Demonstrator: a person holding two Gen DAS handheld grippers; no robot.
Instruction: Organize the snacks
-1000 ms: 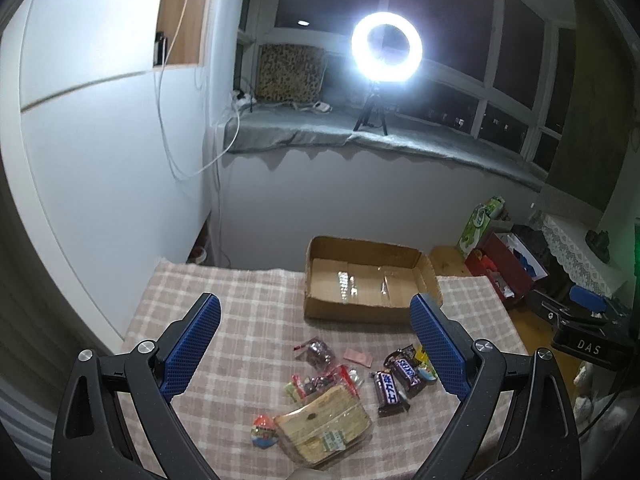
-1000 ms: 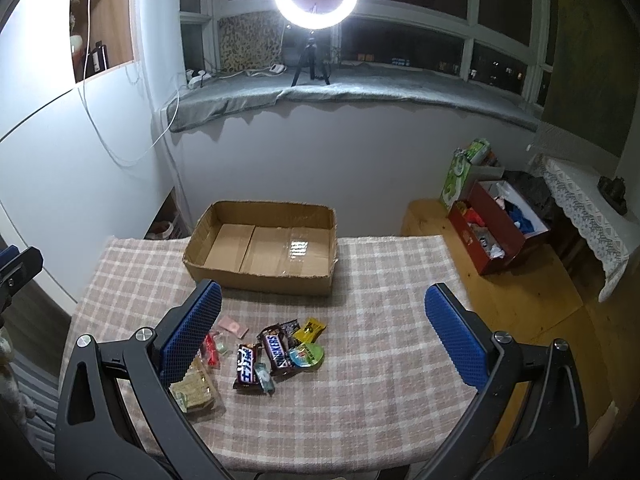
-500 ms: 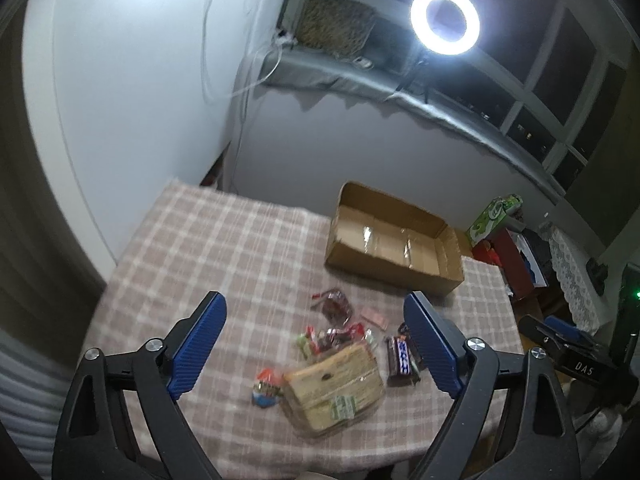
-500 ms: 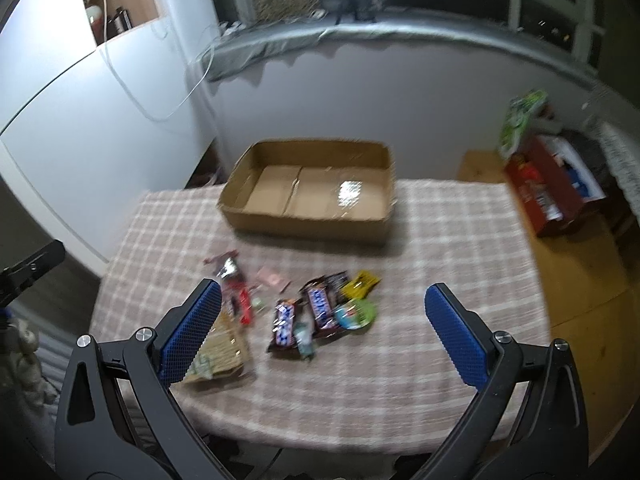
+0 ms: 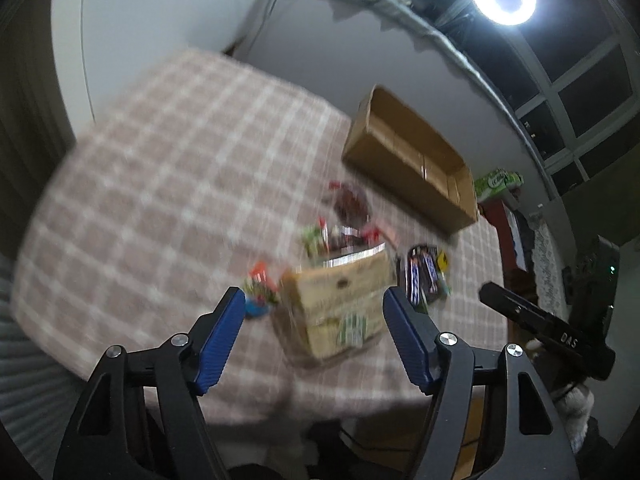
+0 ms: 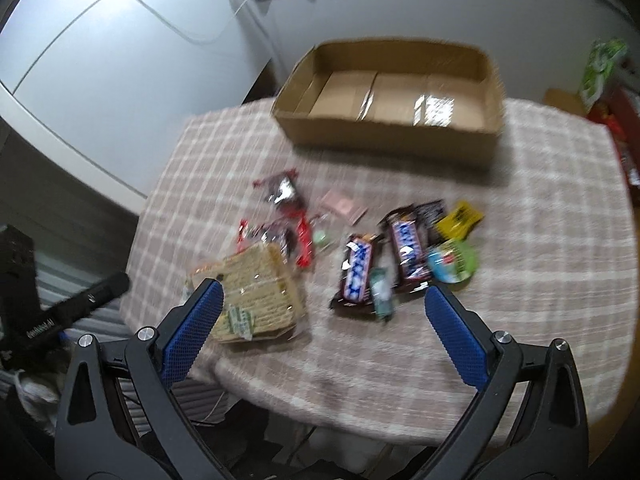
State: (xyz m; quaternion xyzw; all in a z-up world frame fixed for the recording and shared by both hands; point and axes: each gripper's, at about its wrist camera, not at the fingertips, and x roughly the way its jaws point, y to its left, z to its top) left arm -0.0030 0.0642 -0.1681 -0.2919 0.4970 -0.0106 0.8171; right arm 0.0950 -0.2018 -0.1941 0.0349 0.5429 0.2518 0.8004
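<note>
In right view only, green round snack [image 6: 454, 261], yellow wrapper [image 6: 459, 218]

We are reading "DAS" in white letters on the black gripper body [image 5: 560, 338] at the right edge of the left wrist view. Blue lettering on the two chocolate bars [image 6: 382, 260] is blurring past reading, as is the white print on the black arm [image 6: 60, 312] at lower left.

Both the left gripper [image 5: 312, 318] and the right gripper [image 6: 320, 312] share a build: black angular frames with triangular cutouts and silver screw heads at the joints. Their fingers [image 5: 218, 340] carry ribbed blue pads [image 6: 456, 336]. White lettering marks the black bar seen on each from the other's camera.
</note>
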